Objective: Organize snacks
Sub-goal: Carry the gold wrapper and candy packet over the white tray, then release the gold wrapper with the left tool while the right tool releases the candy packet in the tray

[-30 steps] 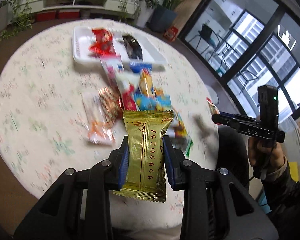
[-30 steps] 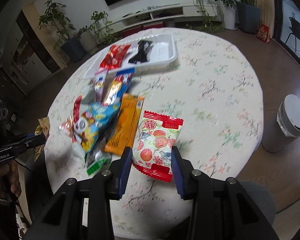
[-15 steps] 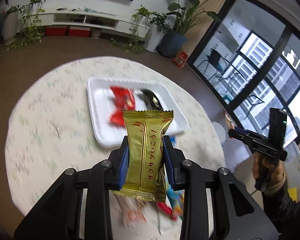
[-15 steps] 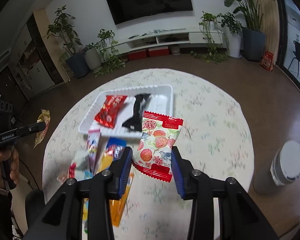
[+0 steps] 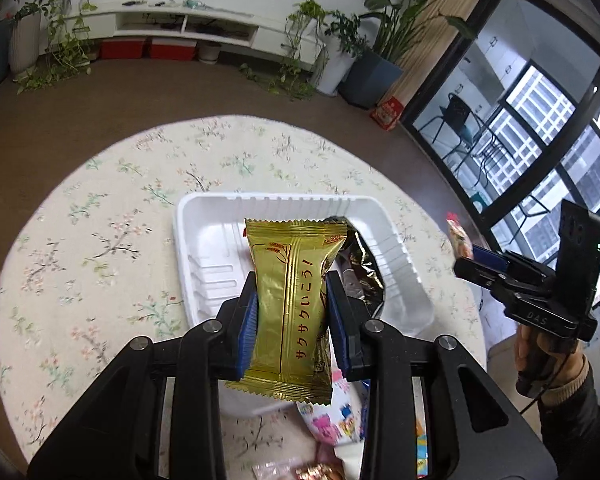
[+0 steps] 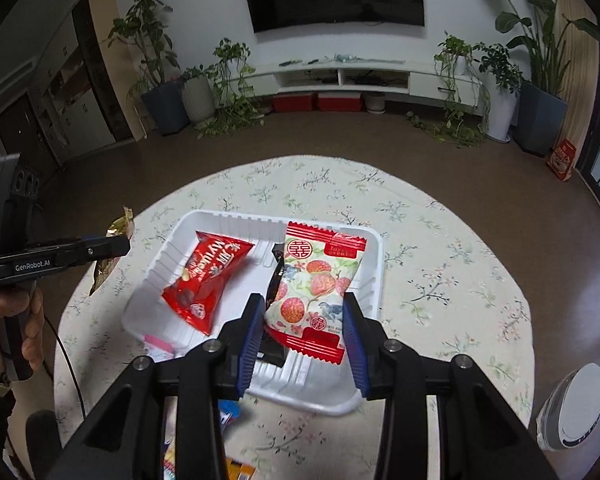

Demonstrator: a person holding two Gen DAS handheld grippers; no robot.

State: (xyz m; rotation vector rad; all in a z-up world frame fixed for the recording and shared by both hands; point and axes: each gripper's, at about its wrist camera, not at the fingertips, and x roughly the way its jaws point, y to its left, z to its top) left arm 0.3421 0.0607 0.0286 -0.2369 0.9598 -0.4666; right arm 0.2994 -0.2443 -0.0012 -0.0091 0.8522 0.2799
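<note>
My left gripper is shut on a gold snack packet and holds it above the white tray. My right gripper is shut on a white and red lychee-print snack packet, above the right part of the same tray. In the tray lie a red packet and a dark packet; the dark one also shows in the left wrist view. The right gripper shows from the side in the left wrist view, the left one in the right wrist view.
The tray sits on a round table with a floral cloth. Loose snack packets lie on the near side of the tray. A white bin stands on the floor at the right. Potted plants and a TV shelf line the far wall.
Both grippers have lifted their packets off the snack pile and moved forward over the tray. The pile has dropped to the bottom edge of both views.
</note>
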